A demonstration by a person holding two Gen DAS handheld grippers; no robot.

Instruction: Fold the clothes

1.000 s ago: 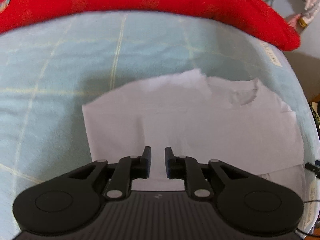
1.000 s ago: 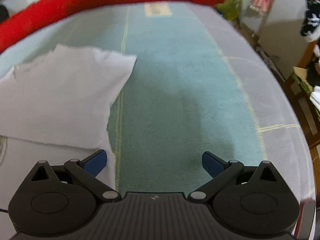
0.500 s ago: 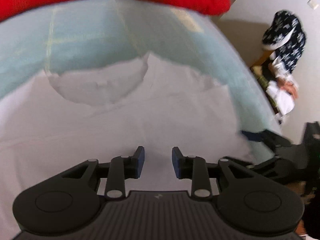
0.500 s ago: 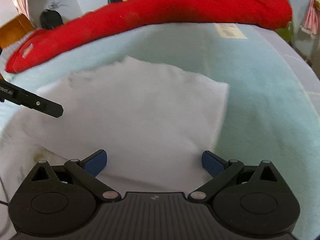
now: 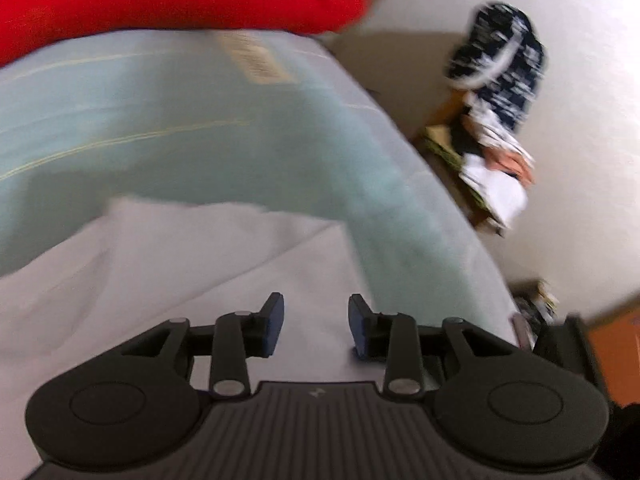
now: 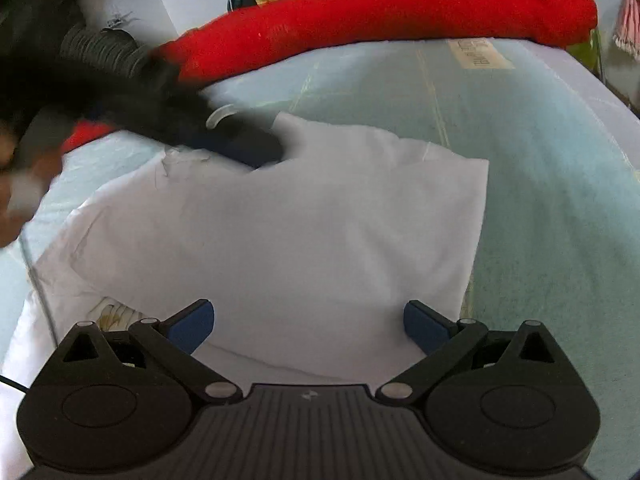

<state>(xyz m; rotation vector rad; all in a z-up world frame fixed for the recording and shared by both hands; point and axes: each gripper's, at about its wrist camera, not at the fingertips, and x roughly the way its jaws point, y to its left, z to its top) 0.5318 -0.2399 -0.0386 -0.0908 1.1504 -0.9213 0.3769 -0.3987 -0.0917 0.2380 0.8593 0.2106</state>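
A white T-shirt (image 6: 288, 240) lies partly folded on a pale blue blanket (image 6: 540, 152). Its right edge shows in the left wrist view as white T-shirt (image 5: 180, 272). My left gripper (image 5: 316, 324) hovers over that edge, its jaws opening, with nothing between them. In the right wrist view the left gripper (image 6: 248, 144) appears blurred over the shirt's far part. My right gripper (image 6: 308, 324) stands wide open above the near part of the shirt, holding nothing.
A long red cushion (image 6: 380, 12) lies along the far side of the blanket. The bed's right edge (image 5: 448, 200) drops to the floor, where a chair with dark patterned clothes (image 5: 496, 60) stands. A printed label (image 6: 476, 54) lies on the blanket.
My left gripper has swept right across the shirt to its right edge and its jaws have widened. My right gripper has swung left from bare blanket to over the shirt.
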